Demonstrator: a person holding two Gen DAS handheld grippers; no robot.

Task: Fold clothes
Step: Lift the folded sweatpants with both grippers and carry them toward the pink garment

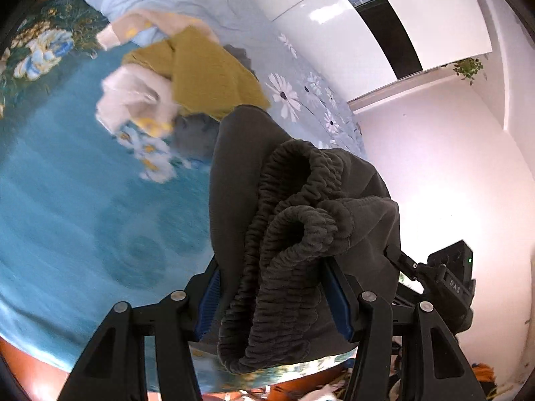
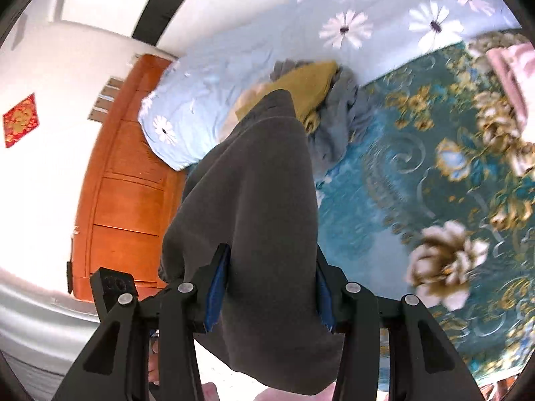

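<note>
Charcoal fleece fills the middle of both wrist views: a dark grey pair of soft trousers with a gathered elastic waistband [image 1: 294, 234], held up off the bed by both tools. The left hand-held gripper [image 1: 274, 300] is clamped on the bunched waistband, its blue-padded fingers [image 1: 210, 297] pressing the ruffled elastic from either side. The right hand-held gripper [image 2: 267, 287] is likewise closed on a smoother, plain stretch of the same garment [image 2: 254, 173], with cloth spilling out below the jaws toward 6 o'clock.

From each gripper the fabric runs away toward 12 o'clock, so the garment's long axis seems to lie forward along the fingers and down to the bed rather than across from one tool to the other. Both tools grip it alike; neither is clearly nearer. Judging by this, the coming move depends on drawing the two grips apart to spread the waistband before laying it flat.

Beyond the trousers, at about 11 o'clock in the left view, sits a heap of unfolded clothes [image 1: 174, 77]: a mustard-yellow knit, something cream and fluffy, a grey piece beneath. They rest on the teal floral bedspread [image 1: 67, 200], beside a pale blue daisy-print quilt [image 2: 207, 93]. An orange wooden headboard [image 2: 127, 180] stands at 9 o'clock in the right view.
</note>
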